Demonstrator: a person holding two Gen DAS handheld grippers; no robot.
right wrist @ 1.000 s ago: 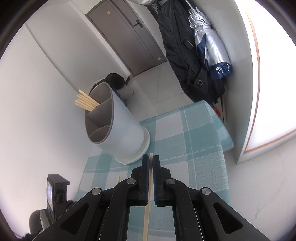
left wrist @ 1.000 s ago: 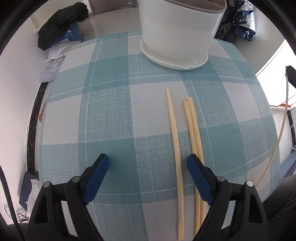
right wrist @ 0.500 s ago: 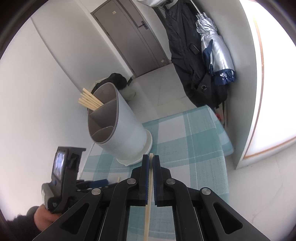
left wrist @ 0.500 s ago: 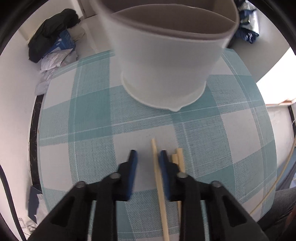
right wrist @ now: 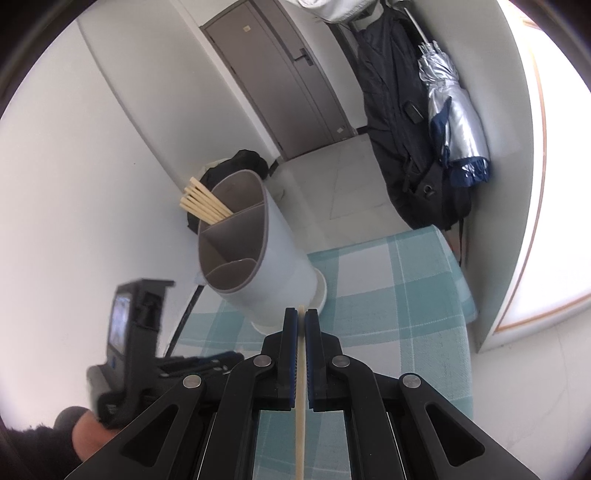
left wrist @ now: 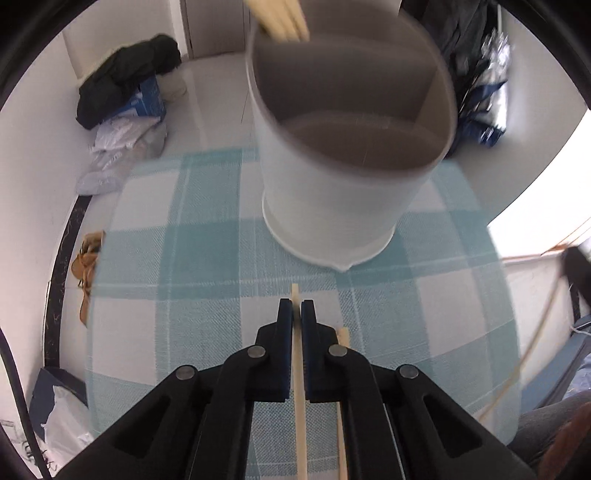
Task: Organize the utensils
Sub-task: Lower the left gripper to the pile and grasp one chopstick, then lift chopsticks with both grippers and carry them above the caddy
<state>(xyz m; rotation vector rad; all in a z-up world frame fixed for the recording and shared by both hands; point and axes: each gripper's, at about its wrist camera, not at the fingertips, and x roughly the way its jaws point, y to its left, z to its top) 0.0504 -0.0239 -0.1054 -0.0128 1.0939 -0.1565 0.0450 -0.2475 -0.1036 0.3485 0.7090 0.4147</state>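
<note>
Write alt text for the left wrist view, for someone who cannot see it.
A black two-finger tool with blue pads is shut on a pale chopstick above a teal-and-white checked tablecloth. Just ahead stands a white utensil holder with grey compartments, more chopsticks poking from its far section. Another chopstick lies on the cloth beside the tool.

On the desk (left wrist: pixel 207 258) we see the utensil holder (left wrist: pixel 332 206) standing at the far side, with a bundle of chopsticks (right wrist: pixel 205 203) in its rear compartment. Ahead of the holder, nearer us, the left tongs (left wrist: pixel 296 314) close on one chopstick (left wrist: pixel 298 387); another chopstick (left wrist: pixel 341 398) lies just right of it on the desk. The right tongs (right wrist: pixel 301 325) grip a chopstick of their own (right wrist: pixel 300 424), the left tongs lying to their left.
</note>
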